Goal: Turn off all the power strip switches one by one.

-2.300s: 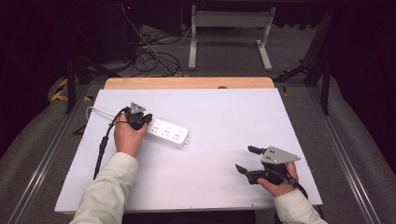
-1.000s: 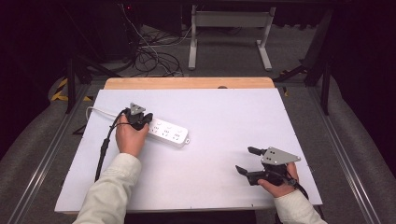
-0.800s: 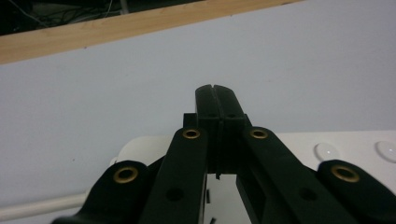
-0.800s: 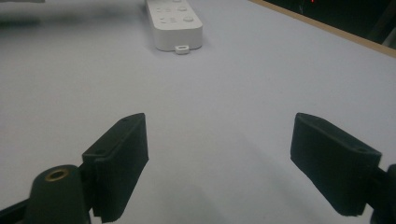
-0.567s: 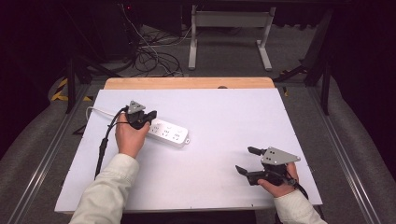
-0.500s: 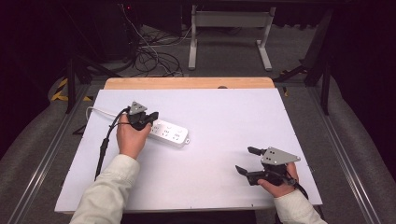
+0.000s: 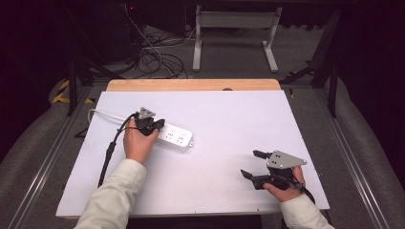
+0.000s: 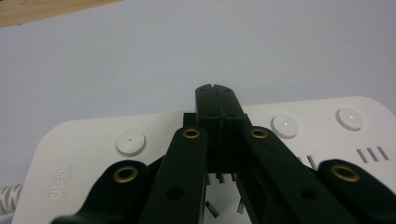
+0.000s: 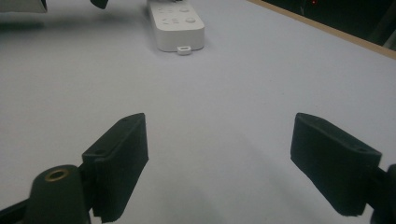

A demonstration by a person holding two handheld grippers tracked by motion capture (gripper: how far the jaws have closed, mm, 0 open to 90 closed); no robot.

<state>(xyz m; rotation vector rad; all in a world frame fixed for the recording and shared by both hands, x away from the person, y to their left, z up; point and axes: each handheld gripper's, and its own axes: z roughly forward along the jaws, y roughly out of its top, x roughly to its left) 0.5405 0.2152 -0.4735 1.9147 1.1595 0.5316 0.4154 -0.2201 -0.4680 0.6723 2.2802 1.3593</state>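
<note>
power strip (image 7: 175, 137) under left gripper (image 7: 149, 125), jaws closed

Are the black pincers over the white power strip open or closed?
Closed. In the left gripper view the left gripper has its two jaws pressed together with no gap, over the power strip. Nothing shows between them.

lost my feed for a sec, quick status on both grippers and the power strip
Left gripper shut, jaws together over the power strip. Right gripper open, holding nothing, apart from the strip near the white table's right front. Nothing between them.
</note>
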